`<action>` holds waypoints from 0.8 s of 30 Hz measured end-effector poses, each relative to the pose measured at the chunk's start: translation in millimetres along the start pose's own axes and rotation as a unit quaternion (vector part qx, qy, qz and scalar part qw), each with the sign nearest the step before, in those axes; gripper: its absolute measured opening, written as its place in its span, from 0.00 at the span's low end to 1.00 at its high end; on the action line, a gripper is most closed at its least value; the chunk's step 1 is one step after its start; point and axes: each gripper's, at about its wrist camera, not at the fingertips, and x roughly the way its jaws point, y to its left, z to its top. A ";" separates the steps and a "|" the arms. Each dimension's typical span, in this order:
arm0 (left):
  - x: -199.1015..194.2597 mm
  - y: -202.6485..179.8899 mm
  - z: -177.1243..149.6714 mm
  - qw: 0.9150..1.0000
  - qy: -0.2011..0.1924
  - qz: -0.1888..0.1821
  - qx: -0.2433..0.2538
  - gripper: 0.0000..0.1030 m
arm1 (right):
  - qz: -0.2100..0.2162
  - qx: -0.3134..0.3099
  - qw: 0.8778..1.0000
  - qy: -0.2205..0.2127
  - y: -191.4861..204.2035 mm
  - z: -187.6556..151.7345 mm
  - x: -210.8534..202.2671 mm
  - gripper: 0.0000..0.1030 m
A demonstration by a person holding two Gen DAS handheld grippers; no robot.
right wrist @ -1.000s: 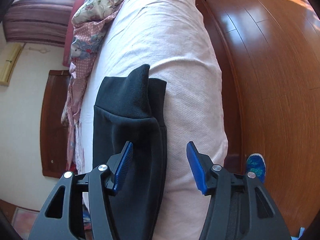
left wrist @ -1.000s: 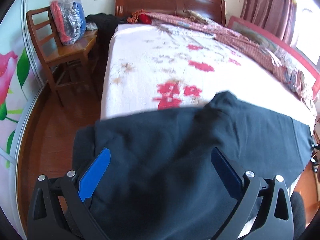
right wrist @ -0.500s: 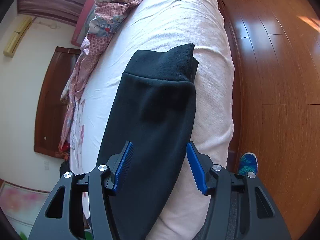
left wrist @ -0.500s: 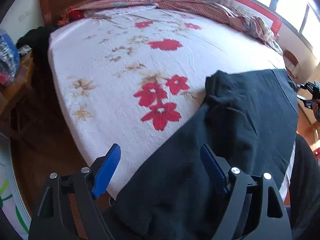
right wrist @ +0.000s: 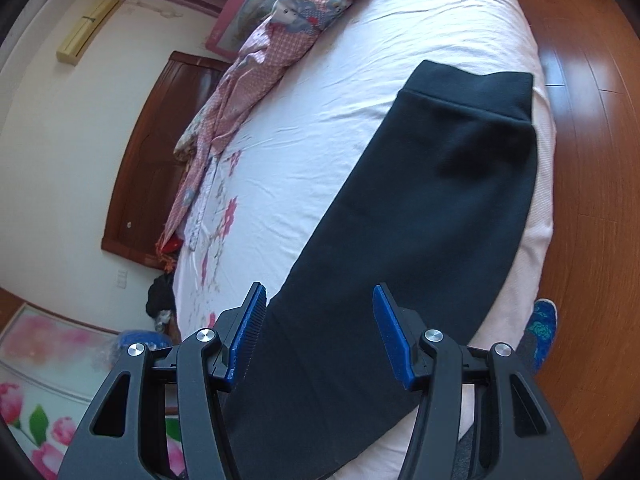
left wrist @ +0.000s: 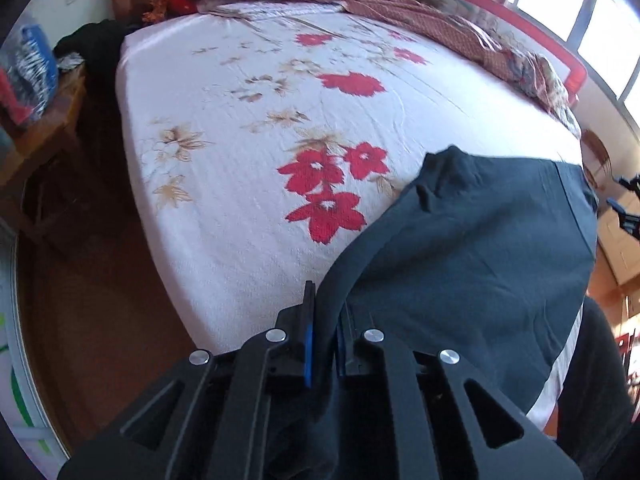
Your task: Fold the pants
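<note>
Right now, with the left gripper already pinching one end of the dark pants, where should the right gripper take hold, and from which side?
Probably the ribbed cuff end of the pants, which lies flat near the bed's floor-side edge. Its corner sits closest to that edge, so coming in low from the floor side lets one finger slide under. The right gripper hovers open above the leg; the left gripper is shut on fabric.

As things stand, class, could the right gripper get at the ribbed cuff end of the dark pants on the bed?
Probably yes: the right gripper is open, and nothing lies on the dark pants before the ribbed cuff.
</note>
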 end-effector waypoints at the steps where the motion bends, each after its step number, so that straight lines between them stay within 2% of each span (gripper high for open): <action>1: 2.7 6.5 -0.4 1.000 0.007 0.001 -0.009 0.09 | 0.000 -0.015 1.000 0.010 7.2 -3.9 6.8 0.54; 2: 11.1 10.2 -1.8 1.000 0.016 0.014 -0.022 0.11 | -0.003 -0.028 0.999 0.019 13.3 -9.2 13.7 0.54; 4: 34.4 12.3 -7.8 0.999 0.045 0.024 -0.020 0.25 | -0.003 -0.039 0.999 0.036 20.3 -17.8 26.2 0.54; 5: 32.3 12.4 -8.5 0.999 0.033 0.032 -0.017 0.33 | -0.001 -0.037 0.998 0.043 21.7 -21.6 29.8 0.54; 6: 28.1 14.5 -6.2 0.998 0.027 0.043 -0.020 0.66 | 0.008 -0.042 0.998 0.052 24.4 -26.2 31.9 0.54; 7: 23.1 18.9 -3.3 0.996 0.034 0.076 -0.026 0.91 | 0.014 -0.055 0.997 0.059 29.1 -32.4 32.6 0.54; 8: 14.0 22.2 -1.0 0.994 0.030 0.105 -0.023 0.91 | 0.018 -0.074 0.995 0.072 36.0 -40.6 33.8 0.54; 9: 1.9 23.6 -0.8 0.993 0.024 0.115 -0.013 0.91 | 0.025 -0.094 0.992 0.085 43.7 -51.7 35.2 0.54; 11: -27.9 20.1 -1.1 0.988 0.002 0.157 0.002 0.91 | 0.034 -0.136 0.983 0.119 59.0 -77.7 43.0 0.54; 12: -44.5 11.7 -3.5 0.990 -0.013 0.144 -0.002 0.91 | 0.035 -0.166 0.976 0.138 68.6 -95.2 48.4 0.54; 14: -61.5 -13.5 -7.3 0.996 -0.027 0.089 0.008 0.91 | 0.035 -0.227 0.956 0.182 88.9 -133.4 62.8 0.54; 17: -57.4 -78.7 -23.3 0.996 -0.019 0.035 0.078 0.91 | 0.035 -0.319 0.919 0.228 120.2 -194.3 81.7 0.54; 20: -44.0 -122.0 -43.4 0.993 -0.002 0.005 0.115 0.82 | 0.050 -0.397 0.882 0.249 146.2 -245.4 80.0 0.54; 22: -48.4 -138.8 -57.3 0.993 0.002 -0.011 0.121 0.82 | 0.064 -0.448 0.857 0.247 156.5 -275.0 68.1 0.54; 24: -58.1 -143.9 -69.8 0.994 0.000 -0.024 0.106 0.82 | 0.061 -0.504 0.822 0.257 160.5 -303.7 67.0 0.54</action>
